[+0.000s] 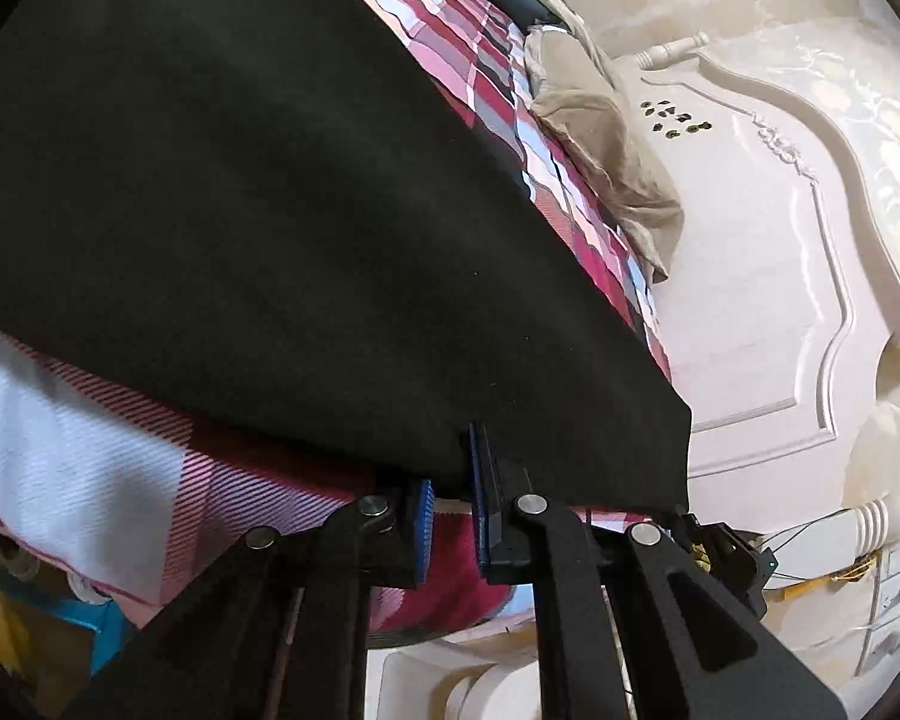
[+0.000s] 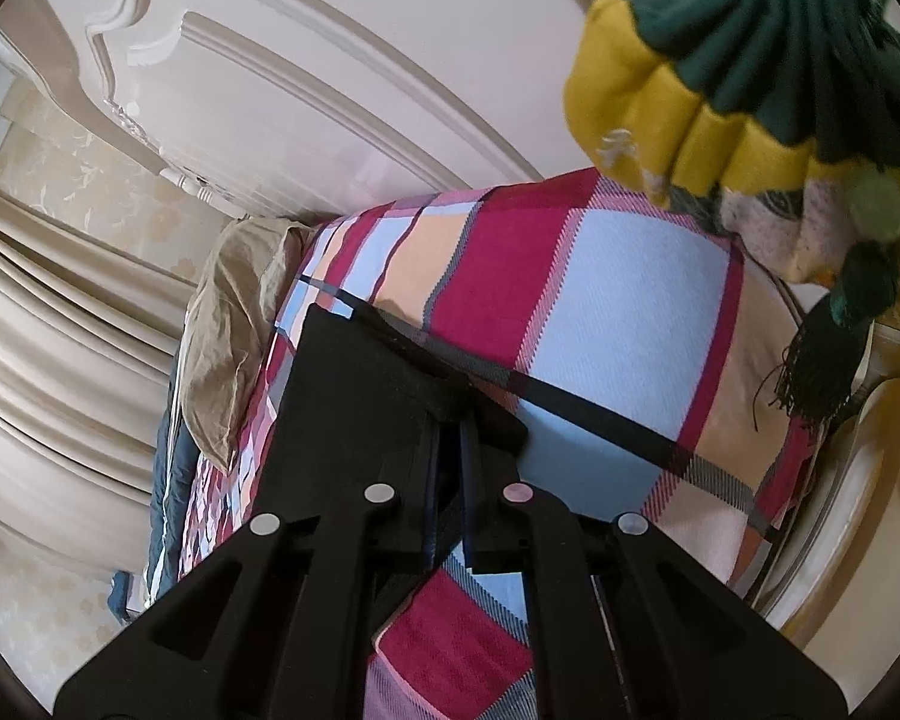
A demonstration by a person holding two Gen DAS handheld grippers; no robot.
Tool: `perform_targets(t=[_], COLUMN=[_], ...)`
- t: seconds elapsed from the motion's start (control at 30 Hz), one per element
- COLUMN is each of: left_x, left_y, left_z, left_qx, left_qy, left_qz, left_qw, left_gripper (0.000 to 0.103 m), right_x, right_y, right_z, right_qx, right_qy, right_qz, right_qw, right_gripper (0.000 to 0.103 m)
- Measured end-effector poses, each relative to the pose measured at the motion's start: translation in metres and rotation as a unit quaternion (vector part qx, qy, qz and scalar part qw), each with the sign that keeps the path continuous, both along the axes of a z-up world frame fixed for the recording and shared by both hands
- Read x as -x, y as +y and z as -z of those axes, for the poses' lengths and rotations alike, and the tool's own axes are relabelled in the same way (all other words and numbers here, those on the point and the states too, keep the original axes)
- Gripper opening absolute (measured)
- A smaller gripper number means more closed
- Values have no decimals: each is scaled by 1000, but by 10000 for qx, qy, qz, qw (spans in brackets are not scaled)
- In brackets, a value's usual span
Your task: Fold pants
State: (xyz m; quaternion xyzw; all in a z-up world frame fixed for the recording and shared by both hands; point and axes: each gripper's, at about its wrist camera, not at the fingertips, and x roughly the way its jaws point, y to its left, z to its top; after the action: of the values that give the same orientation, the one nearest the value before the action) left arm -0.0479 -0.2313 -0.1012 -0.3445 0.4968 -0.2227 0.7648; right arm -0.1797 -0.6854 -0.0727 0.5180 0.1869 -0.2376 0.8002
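One pair of black pants (image 1: pixel 258 228) lies spread over the plaid bedspread (image 1: pixel 90 468) of one bed, its near edge lifted at two spots. Two grippers are in view, one per camera. The left gripper (image 1: pixel 456 516) is clenched on the pants' hem edge, the cloth hanging over its blue pads (image 1: pixel 481 498). The right gripper (image 2: pixel 450 480) is clenched on another part of the black fabric, which drapes between its fingers. One crumpled beige cloth (image 2: pixel 234 324) sits at the bed's edge beside the cream carved headboard (image 2: pixel 306 78). One yellow-and-green scarf (image 2: pixel 720 72) with a dark tassel hangs at the upper right of the right wrist view. No containers are visible.
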Motion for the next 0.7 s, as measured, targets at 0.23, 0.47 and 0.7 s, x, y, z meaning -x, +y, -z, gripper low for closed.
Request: perform_targets(t=[0.23, 0.47, 0.7], left_x=[8, 28, -3], left_y=[-7, 7, 78], left_z=[-11, -52, -88], left_qx=[99, -43, -1172], left_qy=[-53, -872, -1890], left_qz=[664, 1231, 801], left_qw=[9977, 9885, 9717], left_gripper=[60, 81, 86], right_x=[6, 13, -43], right_y=[-5, 11, 7], right_z=[-4, -47, -74], right_qx=[-181, 832, 1793], right_qy=[-5, 539, 937], right_qz=[-289, -588, -1623], right_qw=[9994, 9933, 9658], right_gripper=[9, 57, 72])
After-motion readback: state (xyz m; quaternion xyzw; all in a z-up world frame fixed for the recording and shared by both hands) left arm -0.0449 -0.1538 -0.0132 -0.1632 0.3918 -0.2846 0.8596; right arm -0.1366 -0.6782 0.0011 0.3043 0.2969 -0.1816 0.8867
